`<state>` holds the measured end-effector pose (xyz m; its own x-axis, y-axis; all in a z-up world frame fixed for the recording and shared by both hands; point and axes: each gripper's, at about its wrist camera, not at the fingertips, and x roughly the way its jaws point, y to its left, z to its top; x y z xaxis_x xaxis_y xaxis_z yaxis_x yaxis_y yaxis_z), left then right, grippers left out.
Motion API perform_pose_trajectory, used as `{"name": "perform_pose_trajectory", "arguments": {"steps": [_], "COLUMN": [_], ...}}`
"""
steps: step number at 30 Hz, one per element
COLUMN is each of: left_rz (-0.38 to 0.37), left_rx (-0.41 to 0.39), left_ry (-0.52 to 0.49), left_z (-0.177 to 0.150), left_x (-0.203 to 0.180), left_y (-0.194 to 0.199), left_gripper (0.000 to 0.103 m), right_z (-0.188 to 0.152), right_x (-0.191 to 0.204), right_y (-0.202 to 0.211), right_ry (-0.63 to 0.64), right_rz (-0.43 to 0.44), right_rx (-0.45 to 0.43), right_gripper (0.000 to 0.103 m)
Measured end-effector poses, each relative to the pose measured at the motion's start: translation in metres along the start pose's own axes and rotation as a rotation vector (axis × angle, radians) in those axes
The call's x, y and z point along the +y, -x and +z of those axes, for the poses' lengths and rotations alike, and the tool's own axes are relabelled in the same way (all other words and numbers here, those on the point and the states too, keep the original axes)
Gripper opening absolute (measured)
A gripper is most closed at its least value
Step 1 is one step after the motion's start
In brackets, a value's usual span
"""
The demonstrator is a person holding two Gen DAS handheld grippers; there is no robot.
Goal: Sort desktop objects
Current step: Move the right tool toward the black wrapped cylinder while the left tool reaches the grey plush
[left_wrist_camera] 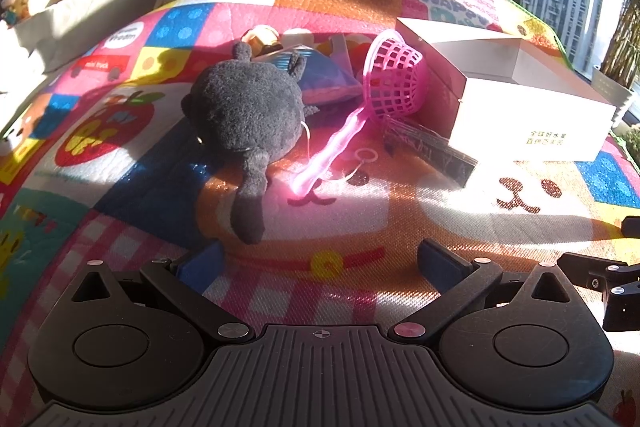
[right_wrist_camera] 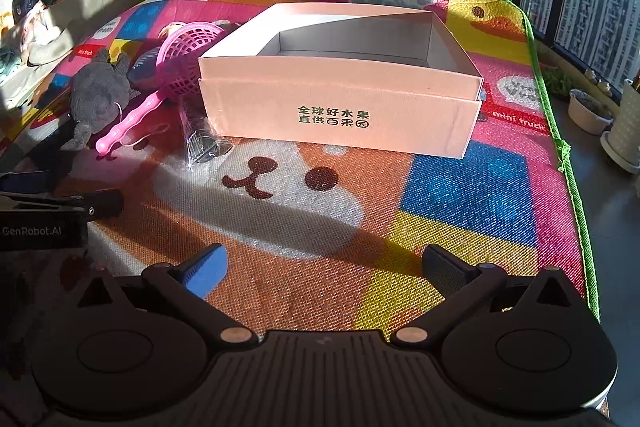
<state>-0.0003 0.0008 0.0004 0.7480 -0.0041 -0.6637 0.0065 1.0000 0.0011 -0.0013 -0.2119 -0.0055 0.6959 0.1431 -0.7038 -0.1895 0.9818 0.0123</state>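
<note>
The grey plush toy (left_wrist_camera: 244, 107) lies at 11 o'clock from the left gripper (left_wrist_camera: 320, 263), nearer than the right gripper (right_wrist_camera: 324, 267); both jaws are spread, empty.

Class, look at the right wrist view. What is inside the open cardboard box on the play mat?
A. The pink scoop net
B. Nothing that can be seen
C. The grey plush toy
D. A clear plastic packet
B: the cardboard box shows only bare inner walls and floor, while the grey plush toy, pink scoop net and clear plastic packet all lie on the mat to its left.
</note>
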Motion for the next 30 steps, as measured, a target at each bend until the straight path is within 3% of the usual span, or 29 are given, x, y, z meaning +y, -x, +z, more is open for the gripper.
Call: {"name": "perform_pose_trajectory", "arguments": {"steps": [3, 6, 8, 10, 12, 15, 17, 19, 22, 27, 30], "left_rz": [-0.011, -0.047, -0.052, -0.02, 0.009, 0.027, 0.028, 0.03, 0.021, -0.025, -0.056], "left_rx": [0.007, 0.017, -0.008, -0.059, -0.107, -0.129, -0.133, -0.12, -0.09, -0.063, -0.052], "left_ry": [-0.003, 0.024, 0.07, 0.109, 0.137, 0.152, 0.132, 0.106, 0.097, 0.065, 0.042], "left_z": [0.001, 0.003, 0.006, 0.012, 0.017, 0.021, 0.02, 0.018, 0.014, 0.012, 0.011], "left_x": [0.002, 0.013, 0.029, 0.046, 0.059, 0.07, 0.07, 0.065, 0.061, 0.046, 0.034], "left_y": [0.0, 0.008, 0.017, 0.028, 0.037, 0.043, 0.045, 0.042, 0.036, 0.029, 0.026], "left_gripper": [0.103, 0.103, 0.103, 0.103, 0.103, 0.103, 0.103, 0.103, 0.103, 0.103, 0.103], "right_z": [-0.001, 0.002, 0.005, 0.013, 0.024, 0.039, 0.048, 0.054, 0.05, 0.023, 0.003], "right_x": [-0.001, 0.003, 0.013, 0.03, 0.047, 0.072, 0.081, 0.081, 0.071, 0.033, 0.008], "right_y": [0.001, 0.004, 0.011, 0.011, 0.005, -0.012, -0.027, -0.039, -0.028, 0.021, 0.042], "right_ry": [0.005, 0.048, 0.109, 0.198, 0.234, 0.282, 0.298, 0.283, 0.271, 0.285, 0.346], "right_rz": [0.007, 0.087, 0.104, 0.138, 0.167, 0.121, 0.118, 0.135, 0.165, 0.298, 0.249], "right_rx": [-0.007, -0.023, -0.081, -0.112, -0.143, -0.191, -0.168, -0.112, -0.106, -0.058, -0.068], "right_gripper": [0.103, 0.103, 0.089, 0.062, 0.059, 0.059, 0.049, 0.032, 0.027, 0.027, 0.029]}}
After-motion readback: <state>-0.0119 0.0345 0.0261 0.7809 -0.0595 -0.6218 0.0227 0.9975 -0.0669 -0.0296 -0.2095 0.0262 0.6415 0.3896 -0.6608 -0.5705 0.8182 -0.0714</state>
